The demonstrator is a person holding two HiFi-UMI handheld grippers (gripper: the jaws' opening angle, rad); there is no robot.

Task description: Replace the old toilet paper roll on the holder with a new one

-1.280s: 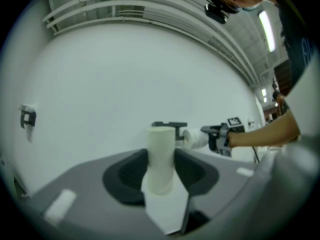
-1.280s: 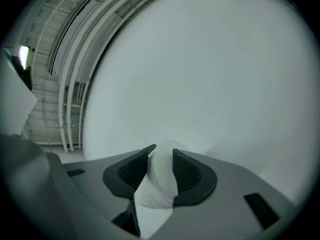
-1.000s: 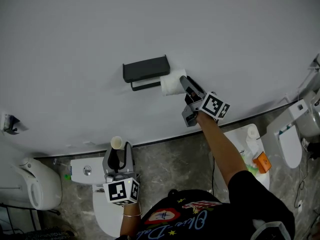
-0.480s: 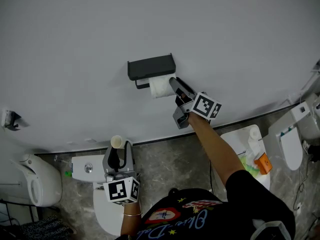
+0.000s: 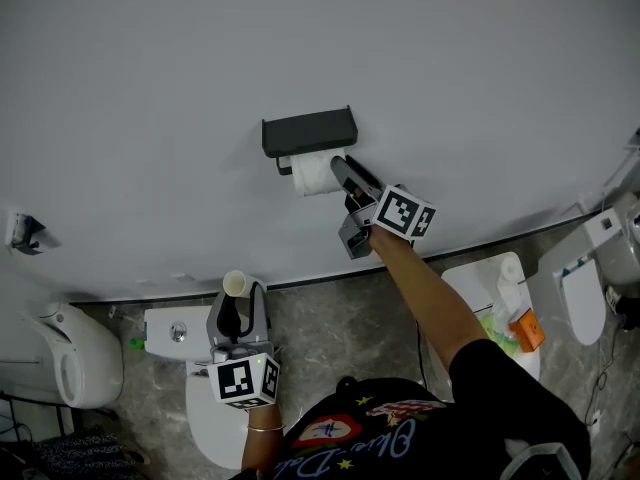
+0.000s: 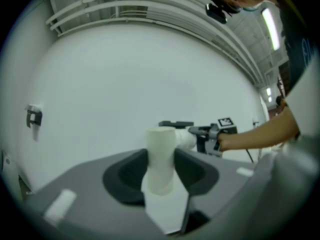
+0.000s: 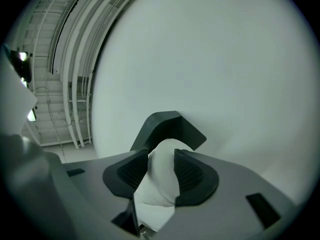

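Misalignment threatens: the right gripper (image 5: 338, 168), jaws pinching the soft white toilet paper roll (image 5: 312, 175) at the black wall holder's (image 5: 308, 131) right end, could jam it askew, while the left gripper (image 5: 236, 303) clamps the pale cardboard tube (image 5: 234, 285).

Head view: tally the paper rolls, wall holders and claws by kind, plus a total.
Paper rolls: 2, a full roll clamped in the right claw and a thin roll clamped in the left claw
Wall holders: 1, the black holder
Claws: 2
Total: 5
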